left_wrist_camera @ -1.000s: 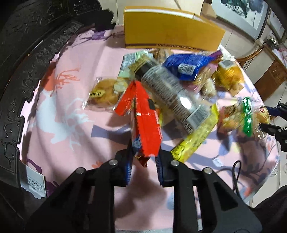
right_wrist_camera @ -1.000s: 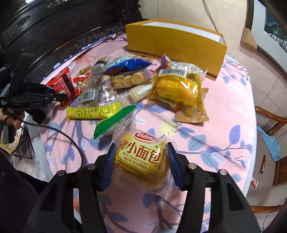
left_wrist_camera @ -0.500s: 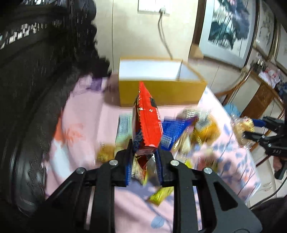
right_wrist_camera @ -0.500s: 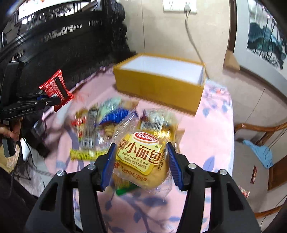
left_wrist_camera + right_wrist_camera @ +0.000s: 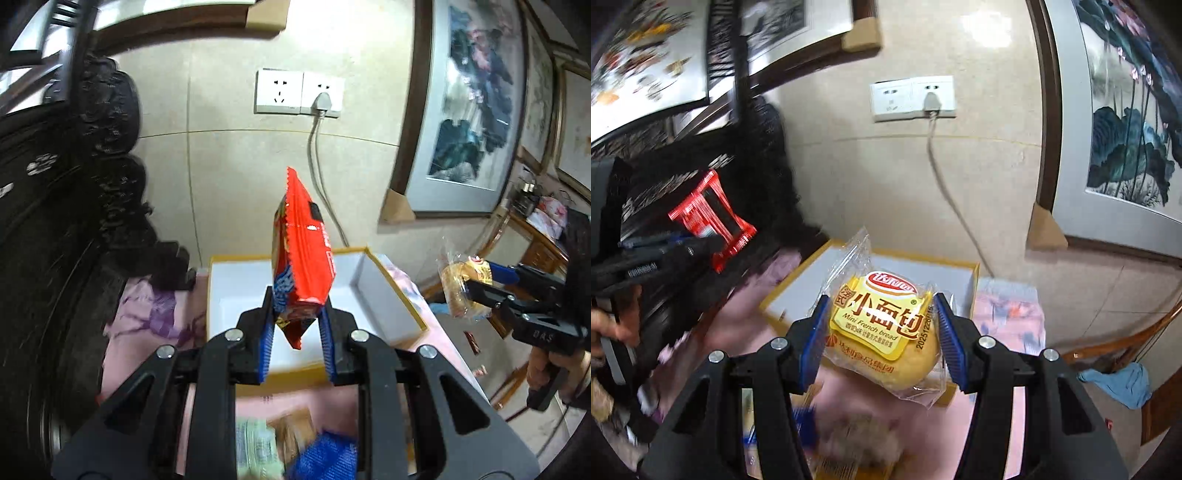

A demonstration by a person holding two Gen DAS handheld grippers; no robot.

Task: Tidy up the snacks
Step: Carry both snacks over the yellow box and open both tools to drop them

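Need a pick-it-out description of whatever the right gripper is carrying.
Start at the yellow box with the white inside, below the wall socket. Just in front of it, the right gripper holds a bread bun between blue jaws. It is round, in a clear wrapper with a yellow label; the other held snack is a flat red packet.

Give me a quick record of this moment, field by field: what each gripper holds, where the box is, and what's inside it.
left gripper: shut on red snack packet, held upright above the box
right gripper: shut on mini bread packet, held in the air near the box
yellow box: open, on the pink tablecloth, white inside
box contents: none visible; part hidden by the packets
other snacks: blurred packets on the table below the grippers
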